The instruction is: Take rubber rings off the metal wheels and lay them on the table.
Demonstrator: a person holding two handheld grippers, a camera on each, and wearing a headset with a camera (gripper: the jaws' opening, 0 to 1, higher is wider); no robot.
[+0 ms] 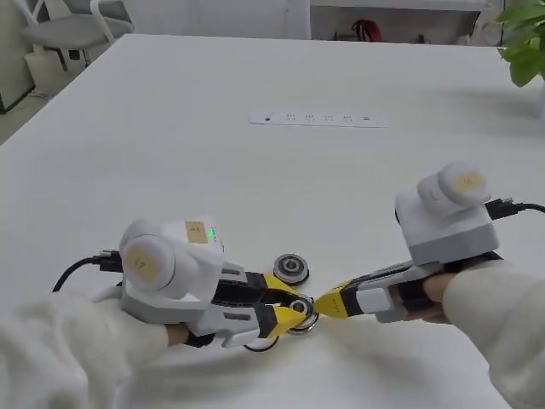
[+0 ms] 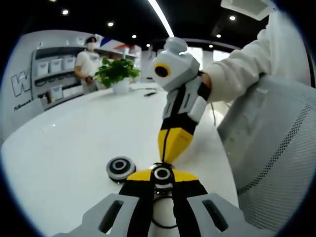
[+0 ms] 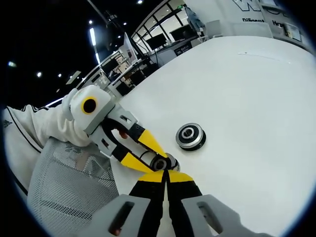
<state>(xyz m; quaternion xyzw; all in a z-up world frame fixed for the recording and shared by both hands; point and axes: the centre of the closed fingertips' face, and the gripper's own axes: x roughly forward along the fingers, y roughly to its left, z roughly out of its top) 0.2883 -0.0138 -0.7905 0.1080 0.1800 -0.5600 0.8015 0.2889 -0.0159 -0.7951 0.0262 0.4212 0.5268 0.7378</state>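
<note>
Sleeves (image 1: 60, 358) in white are framing the bottom of the head view, and just beyond them the left claw (image 1: 288, 303) is clenching a metal wheel (image 1: 300, 308) low over the desk (image 1: 255, 179), seemingly to steady it against a pull; the right claw (image 1: 324, 305) is meeting it head-on, jaws pressed together at the wheel's rim, probably working at its rubber ring (image 3: 153, 160), though whether rubber is actually caught between them is too small to tell; a second wheel (image 1: 291, 267), dark ring on, is lying just beside, likely next in line; a thin loose ring (image 1: 258, 344) is lying on the desk beneath the left claw, apparently one already taken off.
</note>
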